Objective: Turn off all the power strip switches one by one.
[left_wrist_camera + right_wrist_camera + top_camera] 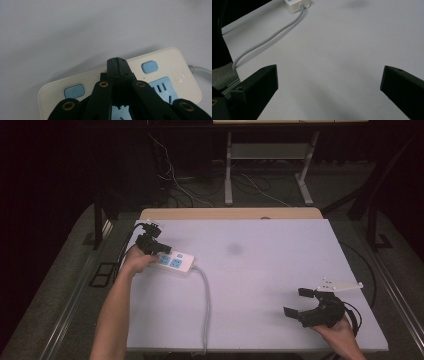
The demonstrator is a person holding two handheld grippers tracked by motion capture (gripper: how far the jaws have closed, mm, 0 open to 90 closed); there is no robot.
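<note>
Left gripper (159, 246) is down over the power strip (175, 262), which lies at about nine o'clock on the white counter (260, 270), near its left edge. In the left gripper view the jaws are pinched together with nothing between them, tips (117, 61) poised over the strip's body (175, 75) between its two blue switch buttons, one at left (74, 91) and one at right (149, 67). Whether the tips touch the casing I can't tell.

If a switch is the target, the closed tips make a good poker: slide sideways onto one button, come straight down, press its centre. Pushing at an angle could skid the light strip across the smooth surface.

Over at four o'clock, the right gripper (306, 306) rests low with jaws spread wide, holding nothing; its own view looks between its black fingers (259, 82) across bare counter toward the strip's end (297, 4).

The grey cord (206, 300) runs from the strip toward six o'clock and off the near edge. It's clear of both grippers, but could tug if the strip shifts. A faint dark smudge (234, 249) sits mid-counter, no obstacle.
</note>
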